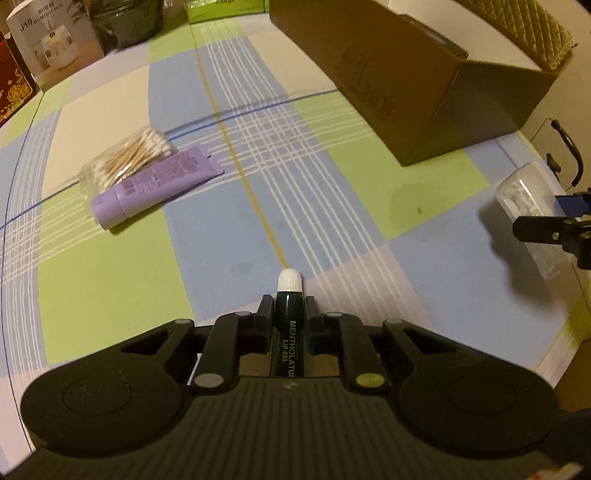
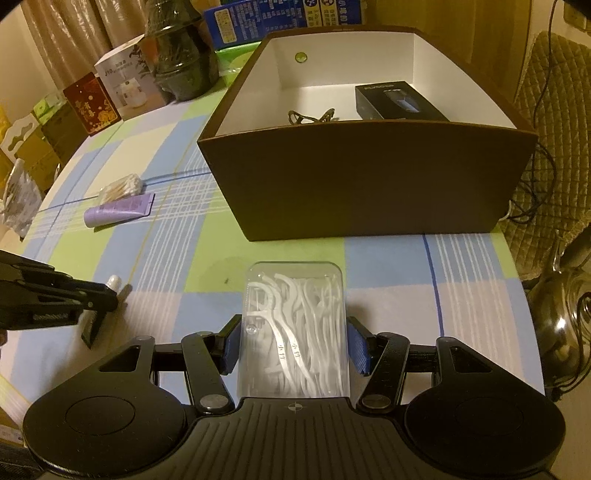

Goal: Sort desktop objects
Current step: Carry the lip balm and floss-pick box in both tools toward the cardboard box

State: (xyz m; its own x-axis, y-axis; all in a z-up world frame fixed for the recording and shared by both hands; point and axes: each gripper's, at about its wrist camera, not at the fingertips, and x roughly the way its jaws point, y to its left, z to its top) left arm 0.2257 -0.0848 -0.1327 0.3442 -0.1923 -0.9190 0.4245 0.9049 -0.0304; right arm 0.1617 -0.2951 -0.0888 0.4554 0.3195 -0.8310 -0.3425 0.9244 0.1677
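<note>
My left gripper [image 1: 289,308] is shut on a dark green lip gel tube with a white cap [image 1: 289,306] and holds it just above the checked tablecloth. My right gripper [image 2: 293,343] is shut on a clear plastic box of white floss picks [image 2: 293,325], in front of the brown open box [image 2: 369,184]. That box holds a black carton [image 2: 397,99] and a dark hair clip [image 2: 310,116]. A purple tube [image 1: 155,184] lies against a pack of cotton swabs [image 1: 129,155] on the left of the table. The left gripper also shows in the right wrist view [image 2: 98,299].
Cartons [image 2: 122,86], a dark wrapped bottle [image 2: 181,51] and a blue box [image 2: 280,14] line the table's far edge. A quilted chair [image 2: 554,129] with cables stands to the right. The brown box also shows in the left wrist view [image 1: 406,85].
</note>
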